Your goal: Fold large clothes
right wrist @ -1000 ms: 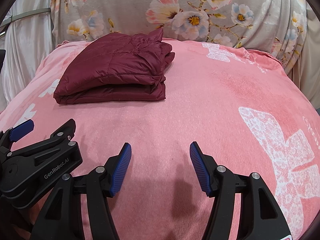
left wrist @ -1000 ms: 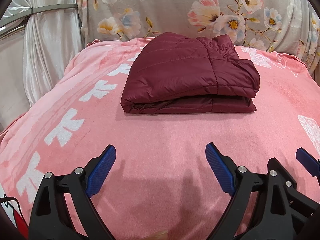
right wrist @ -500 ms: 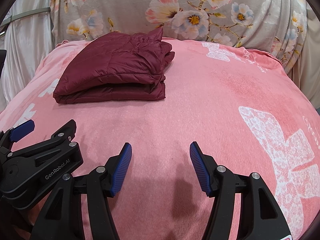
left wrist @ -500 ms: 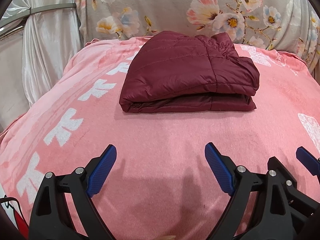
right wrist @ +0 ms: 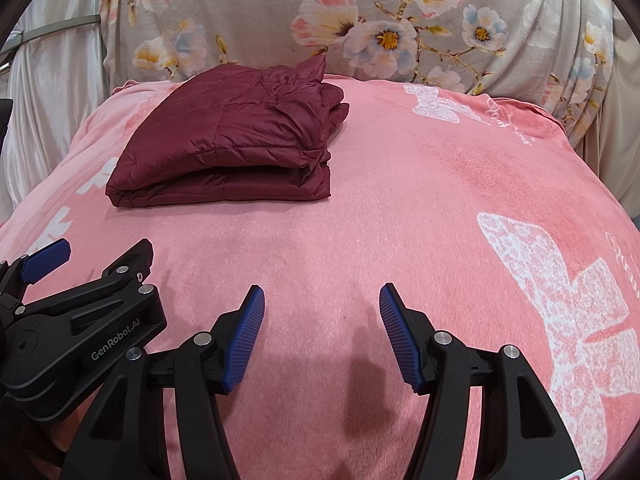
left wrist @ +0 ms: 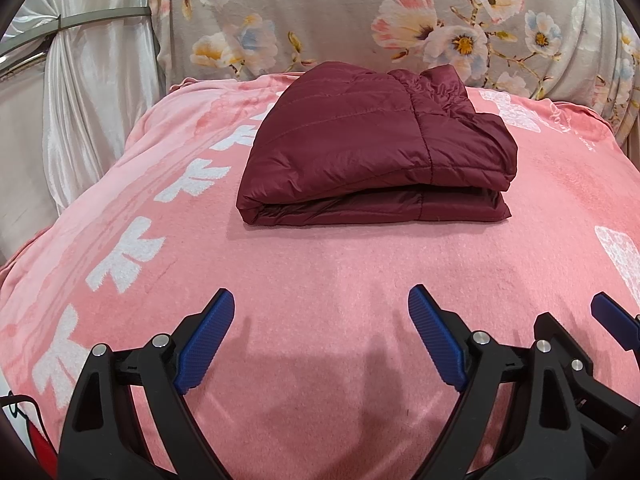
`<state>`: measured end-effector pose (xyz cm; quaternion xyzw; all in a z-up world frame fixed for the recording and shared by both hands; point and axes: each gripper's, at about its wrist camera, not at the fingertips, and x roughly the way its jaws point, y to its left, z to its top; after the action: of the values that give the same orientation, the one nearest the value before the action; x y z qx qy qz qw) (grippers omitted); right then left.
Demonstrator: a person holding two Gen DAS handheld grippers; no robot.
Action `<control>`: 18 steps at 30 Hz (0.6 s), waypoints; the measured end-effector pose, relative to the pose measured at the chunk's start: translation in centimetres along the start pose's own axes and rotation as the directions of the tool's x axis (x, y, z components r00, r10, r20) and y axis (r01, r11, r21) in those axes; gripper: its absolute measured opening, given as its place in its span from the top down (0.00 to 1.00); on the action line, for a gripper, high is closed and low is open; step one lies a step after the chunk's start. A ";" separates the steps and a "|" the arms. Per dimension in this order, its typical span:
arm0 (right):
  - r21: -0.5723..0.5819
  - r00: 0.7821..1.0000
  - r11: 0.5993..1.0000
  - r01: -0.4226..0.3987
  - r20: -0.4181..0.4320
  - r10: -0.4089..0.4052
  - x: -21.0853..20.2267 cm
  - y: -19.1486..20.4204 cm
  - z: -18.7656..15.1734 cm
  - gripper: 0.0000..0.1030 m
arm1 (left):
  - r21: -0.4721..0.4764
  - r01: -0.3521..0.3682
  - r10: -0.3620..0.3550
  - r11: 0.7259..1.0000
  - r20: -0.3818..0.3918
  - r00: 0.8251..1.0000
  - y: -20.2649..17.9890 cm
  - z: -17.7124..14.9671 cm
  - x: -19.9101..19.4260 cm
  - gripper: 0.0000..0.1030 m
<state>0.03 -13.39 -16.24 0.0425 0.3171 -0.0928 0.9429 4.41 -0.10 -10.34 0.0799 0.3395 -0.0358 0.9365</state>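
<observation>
A maroon quilted jacket (left wrist: 372,148) lies folded into a compact stack on the pink blanket (left wrist: 320,272), toward the far side. In the right wrist view the jacket (right wrist: 232,140) sits at upper left. My left gripper (left wrist: 322,320) is open and empty, low over the blanket well short of the jacket. My right gripper (right wrist: 322,312) is open and empty beside it, also short of the jacket. The left gripper's body (right wrist: 72,320) shows at the lower left of the right wrist view.
A floral grey cloth (left wrist: 360,20) hangs behind the blanket. A white satin curtain (left wrist: 80,100) and a metal rail stand at the left. White butterfly prints (right wrist: 560,300) mark the blanket to the right.
Both grippers have drifted very slightly; the jacket lies unchanged. Both stay open.
</observation>
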 end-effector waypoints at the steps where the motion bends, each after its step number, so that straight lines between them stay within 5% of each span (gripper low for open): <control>1: 0.000 1.000 1.000 0.000 0.000 0.000 0.0 0.0 0.0 0.42 | 0.004 0.002 -0.002 1.000 0.001 1.000 0.0 -0.1 0.2 0.17; 18: -0.003 1.000 1.000 -0.001 0.002 0.001 0.0 -0.3 -0.1 0.42 | 0.009 -0.004 0.004 1.000 0.004 1.000 0.0 0.0 0.2 0.18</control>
<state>-0.04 -13.64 -16.32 0.0411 0.3164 -0.0919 0.9433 4.54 -0.05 -10.46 0.0847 0.3373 -0.0355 0.9369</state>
